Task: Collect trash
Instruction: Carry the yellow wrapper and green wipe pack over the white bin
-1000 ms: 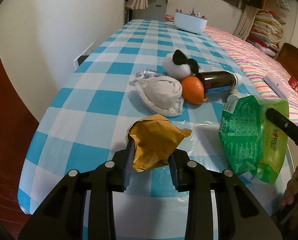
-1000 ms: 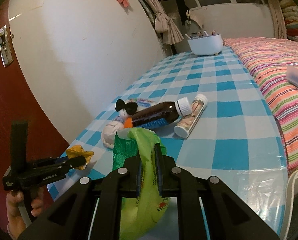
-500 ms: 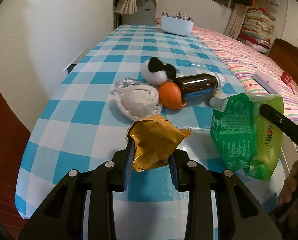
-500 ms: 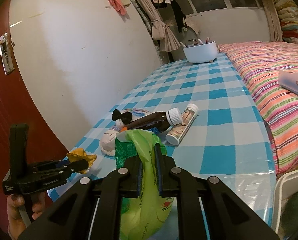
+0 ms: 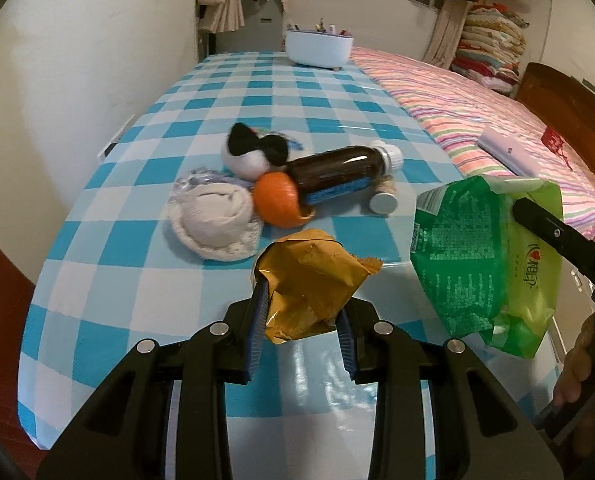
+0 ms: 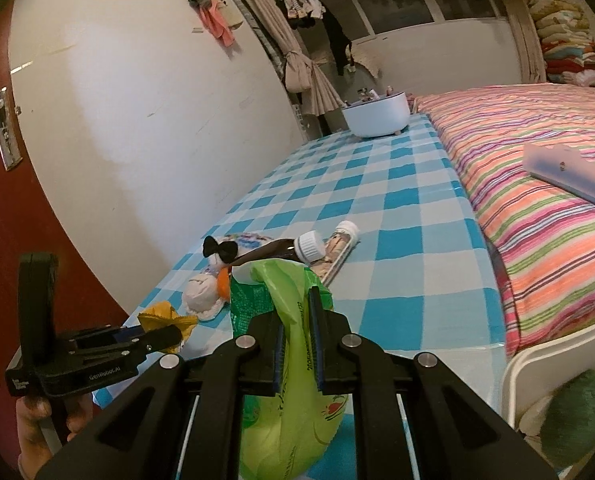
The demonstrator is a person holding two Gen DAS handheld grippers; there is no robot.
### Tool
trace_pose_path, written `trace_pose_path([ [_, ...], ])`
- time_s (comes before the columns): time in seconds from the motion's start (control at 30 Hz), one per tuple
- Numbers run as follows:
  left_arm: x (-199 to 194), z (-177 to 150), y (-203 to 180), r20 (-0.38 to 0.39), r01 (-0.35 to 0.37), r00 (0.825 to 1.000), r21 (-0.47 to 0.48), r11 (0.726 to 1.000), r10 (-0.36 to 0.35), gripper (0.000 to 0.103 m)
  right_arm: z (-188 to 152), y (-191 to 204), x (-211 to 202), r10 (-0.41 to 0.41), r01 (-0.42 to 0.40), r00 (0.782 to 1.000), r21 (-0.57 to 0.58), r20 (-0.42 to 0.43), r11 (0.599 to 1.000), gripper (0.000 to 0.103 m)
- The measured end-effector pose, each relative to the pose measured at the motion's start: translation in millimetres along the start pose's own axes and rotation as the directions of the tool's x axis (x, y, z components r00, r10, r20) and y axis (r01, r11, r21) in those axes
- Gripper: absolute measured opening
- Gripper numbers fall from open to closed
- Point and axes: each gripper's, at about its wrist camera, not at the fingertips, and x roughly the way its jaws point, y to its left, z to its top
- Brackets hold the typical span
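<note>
Orange [image 5: 278, 200] touching brown bottle [image 5: 337, 172], beside sock [image 5: 215, 220].

Over the near end of the checked-cloth worktop [image 5: 109, 264], the left gripper [image 5: 302, 312] is holding a crumpled yellow wrapper [image 5: 309, 280], and to its right the right gripper [image 6: 297, 344] is holding a green plastic snack bag [image 5: 481, 256]. Just beyond them a rolled white cloth [image 5: 213, 216] is lying left of an orange [image 5: 277, 200], which is touching a brown bottle [image 5: 337, 172] lying on its side. A clear tube [image 6: 337, 248] is lying right of the bottle. A white tub [image 5: 319, 48] is sitting at the far end, and a striped bed [image 6: 537, 208] is running along the worktop's right side.
</note>
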Motion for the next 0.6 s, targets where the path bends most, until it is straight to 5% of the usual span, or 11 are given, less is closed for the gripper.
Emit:
trace_pose_path([
  [0.6,10,12,-52,-0.001,0.071,0.997,0.070,0.995,-0.071,0.030,5,-30,-37,-0.067,0.066,0.996,0.034,0.051,0.997,0.011],
])
